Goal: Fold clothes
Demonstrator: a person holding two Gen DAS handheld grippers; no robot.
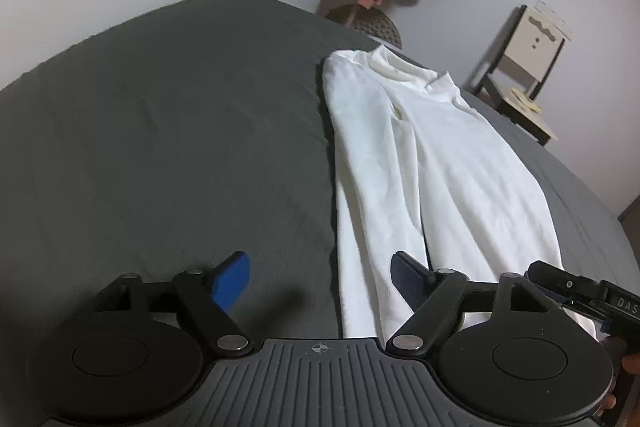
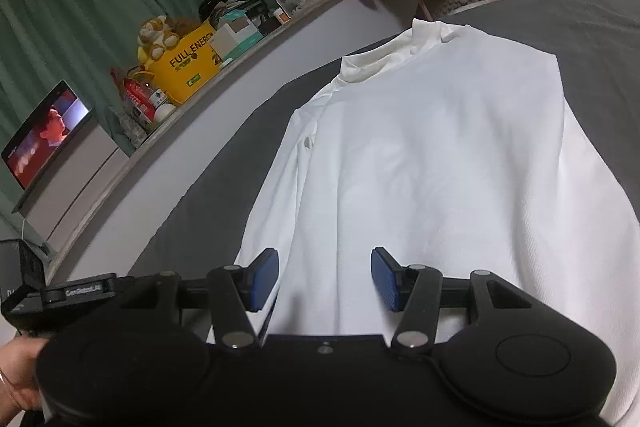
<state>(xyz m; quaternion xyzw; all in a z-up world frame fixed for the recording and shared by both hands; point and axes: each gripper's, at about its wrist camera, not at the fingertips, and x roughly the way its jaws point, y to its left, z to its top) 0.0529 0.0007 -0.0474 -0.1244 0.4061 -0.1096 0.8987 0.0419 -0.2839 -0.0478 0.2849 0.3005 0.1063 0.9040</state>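
Your white top lies flat on the bed, collar away from you, its sleeves folded in, hem between your right gripper fingers. Both grippers, left included, hang spread and empty, seemingly placed for taking the hem.

Each gripper is matte black: two round discs flank a ribbed grey palm plate stamped with a small crosshair mark. Silver pivot screws pin the linkage arms, whose jaws carry blue textured pads (one side lettered "DAS" in white).
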